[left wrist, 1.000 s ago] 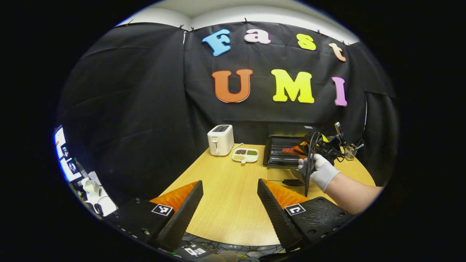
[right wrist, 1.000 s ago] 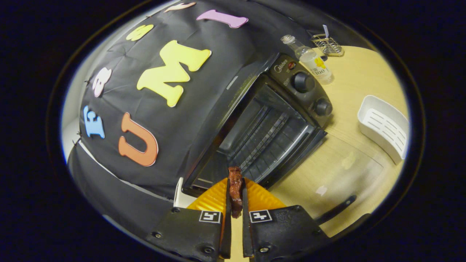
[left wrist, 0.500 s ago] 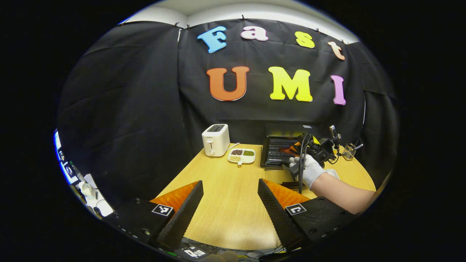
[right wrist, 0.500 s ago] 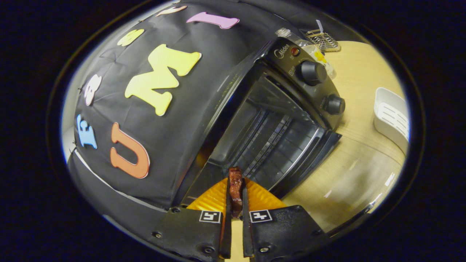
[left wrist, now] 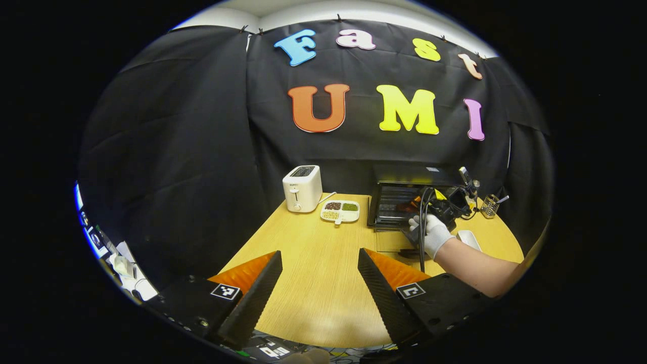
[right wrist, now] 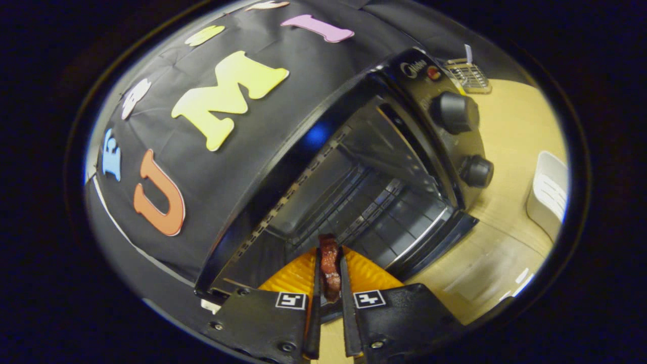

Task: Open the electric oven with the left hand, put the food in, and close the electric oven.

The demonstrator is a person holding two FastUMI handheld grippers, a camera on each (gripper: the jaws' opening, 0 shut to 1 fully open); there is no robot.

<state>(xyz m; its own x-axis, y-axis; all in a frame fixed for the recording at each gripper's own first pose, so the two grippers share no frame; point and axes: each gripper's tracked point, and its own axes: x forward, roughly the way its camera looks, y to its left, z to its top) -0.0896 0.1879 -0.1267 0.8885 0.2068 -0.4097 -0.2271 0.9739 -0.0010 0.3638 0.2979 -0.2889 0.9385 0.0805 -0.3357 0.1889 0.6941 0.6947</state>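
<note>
Just changed: over the last second the right tool (right wrist: pixel 328 283) has closed in on the electric oven (right wrist: pixel 364 187); the cavity looms far larger in the right gripper view than it did, and the tip of the food (right wrist: pixel 329 263) now sits at the mouth.
Meaning: opening looks done, and I'd say the putting-in step is nearly complete; release and closing remain.
Right tool: fingers nearly together, pinching the food from both sides.
Left tool: the left tool (left wrist: pixel 318 283) hangs back over the near edge of the desk (left wrist: pixel 313 253), fingers spread wide, holding nothing.
Food: a thin, dark reddish-brown strip with a rough, glistening surface, standing on edge between the fingers, just at the oven's threshold.
Oven: black metal box, wire rack of straight bars inside, a perforated strip along one inner edge, two round ribbed knobs (right wrist: pixel 455 112) on the control panel.
Door: the glass door (left wrist: pixel 394 238) lies folded down flat toward the desk, see-through, wood grain showing beneath.
Hand: a gloved hand (left wrist: pixel 429 233) in white knit carries the right tool at the oven, cable trailing.
Nearby: a boxy white toaster (left wrist: pixel 302 188) and a white divided dish (left wrist: pixel 340 211) of grains sit left of the oven; pale wood-grain desk.
</note>
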